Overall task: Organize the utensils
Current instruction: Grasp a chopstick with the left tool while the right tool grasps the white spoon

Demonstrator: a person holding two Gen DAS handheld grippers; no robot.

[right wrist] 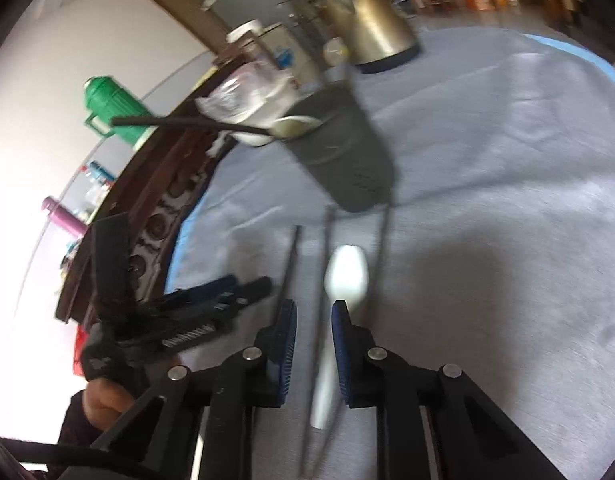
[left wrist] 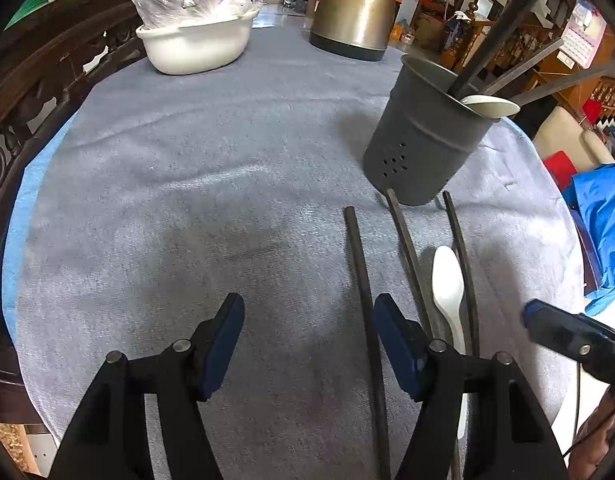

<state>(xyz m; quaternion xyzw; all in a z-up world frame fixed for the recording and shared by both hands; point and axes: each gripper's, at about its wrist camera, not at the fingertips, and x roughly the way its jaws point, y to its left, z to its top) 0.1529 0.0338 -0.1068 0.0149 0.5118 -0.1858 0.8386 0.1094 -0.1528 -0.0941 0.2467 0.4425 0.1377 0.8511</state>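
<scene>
A grey utensil holder (left wrist: 421, 140) stands on the grey cloth and holds dark chopsticks and a white spoon; it also shows in the right wrist view (right wrist: 347, 152). Three dark chopsticks (left wrist: 365, 292) and a white spoon (left wrist: 449, 288) lie on the cloth in front of it. My left gripper (left wrist: 309, 322) is open and empty, low over the cloth, its right finger beside the leftmost chopstick. My right gripper (right wrist: 314, 322) is open, its jaws standing on either side of the white spoon (right wrist: 345, 276) and a chopstick (right wrist: 321, 280). This view is blurred.
A brass kettle (left wrist: 353, 8) and a white basin (left wrist: 195, 44) with a plastic bag stand at the table's far end. A dark carved wooden rail (left wrist: 39, 80) runs along the left edge. Blue fabric (left wrist: 603, 224) lies off the right edge.
</scene>
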